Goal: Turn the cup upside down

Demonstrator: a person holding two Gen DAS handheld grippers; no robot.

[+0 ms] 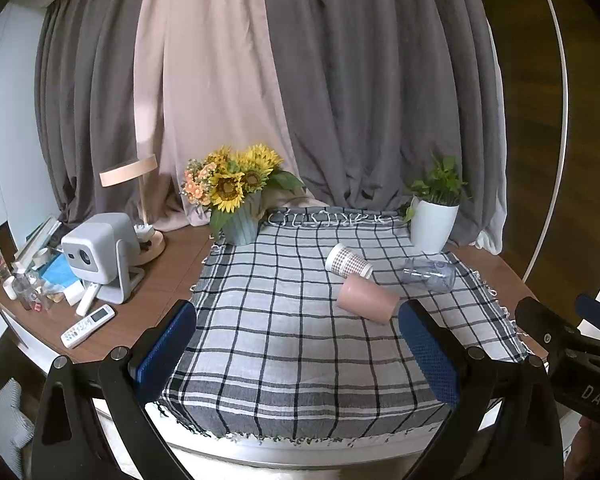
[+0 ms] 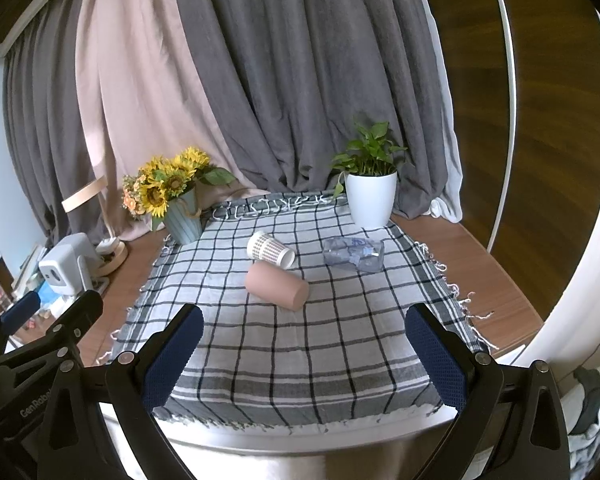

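Left wrist view: left tool spread wide, empty, above checked cloth on the counter. Pink cup lies on its side, touching patterned paper cup; clear bottle nearby.

Right wrist view: right tool spread, empty. Pink cup on its side mid-cloth, apart from both tools.

Left gripper and right gripper, black angular frames, blue textured pads, silver screws, white lettering

Three cups counted lying on the checked cloth, one pink cup, one patterned paper cup, one clear plastic cup, two potted plants, sunflower pot, white planter, two remotes seen lower left.
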